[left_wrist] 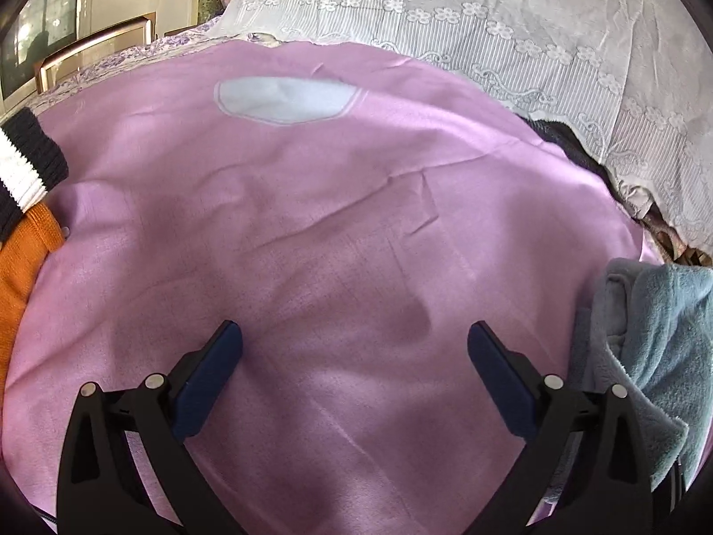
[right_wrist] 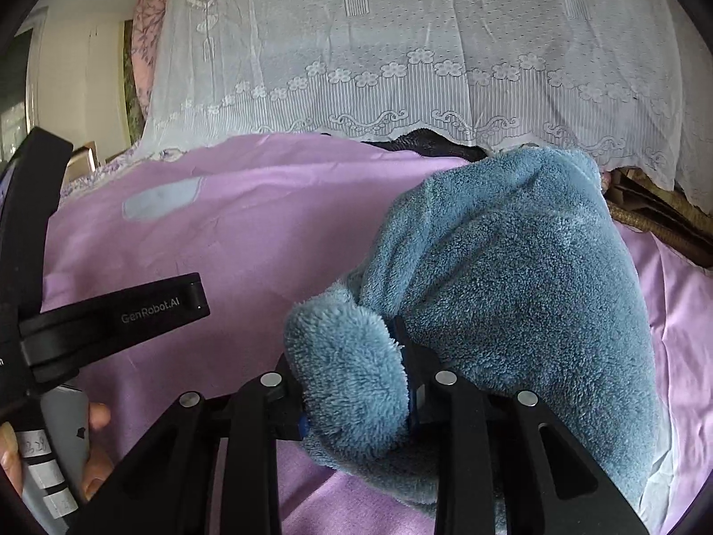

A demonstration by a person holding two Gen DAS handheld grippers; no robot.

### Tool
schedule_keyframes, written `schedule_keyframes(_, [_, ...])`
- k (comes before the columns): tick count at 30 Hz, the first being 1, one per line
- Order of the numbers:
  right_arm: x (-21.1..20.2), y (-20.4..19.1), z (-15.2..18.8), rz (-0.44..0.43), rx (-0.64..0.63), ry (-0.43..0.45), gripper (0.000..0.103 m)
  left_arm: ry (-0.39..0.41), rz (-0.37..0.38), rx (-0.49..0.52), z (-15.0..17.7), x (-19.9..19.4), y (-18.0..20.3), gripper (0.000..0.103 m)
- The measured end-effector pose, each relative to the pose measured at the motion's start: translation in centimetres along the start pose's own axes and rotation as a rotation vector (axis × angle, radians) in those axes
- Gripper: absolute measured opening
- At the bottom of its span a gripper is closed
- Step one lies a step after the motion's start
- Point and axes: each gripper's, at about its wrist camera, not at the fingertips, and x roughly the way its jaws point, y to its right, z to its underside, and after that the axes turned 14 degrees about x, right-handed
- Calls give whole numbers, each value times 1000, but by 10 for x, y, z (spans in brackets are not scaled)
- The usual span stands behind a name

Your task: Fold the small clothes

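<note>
Right gripper clamped on a bunched fold of the blue fleece garment, heaped on the pink sheet at the near right. Left gripper spread wide over bare sheet, holding nothing. Far behind, white lace curtain; far left, an orange knit.

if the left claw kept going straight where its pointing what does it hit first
Most likely the bare pink sheet: the open left claw angles down at it with nothing between. Depth is unclear, so roughly short of the pale oval patch.
</note>
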Motion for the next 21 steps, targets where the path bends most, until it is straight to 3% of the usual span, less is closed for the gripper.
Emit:
schedule_keyframes(2, [0,-8,3,20,-48,-2,44,3,4,-4,1,-1,-2,99])
schedule_keyframes(3, [-1,-13,5,14,-76,-7,60,3,6,-6,2,-2,-2,99])
schedule_keyframes(4, [-1,-19,7,8,-111,-15,68,2,6,-7,2,-1,-2,99])
schedule_keyframes(7, [-5,-31,14,51,-187,-3,69,-2,-4,1,1,1,1,99])
schedule_keyframes(15, [-36,-17,10,4,-243,45,69,0,24,-23,0,0,-5,99])
schedule_keyframes(21, [-83,-7,-9,-120,-293,94,67,1,35,-32,-1,-1,-6,99])
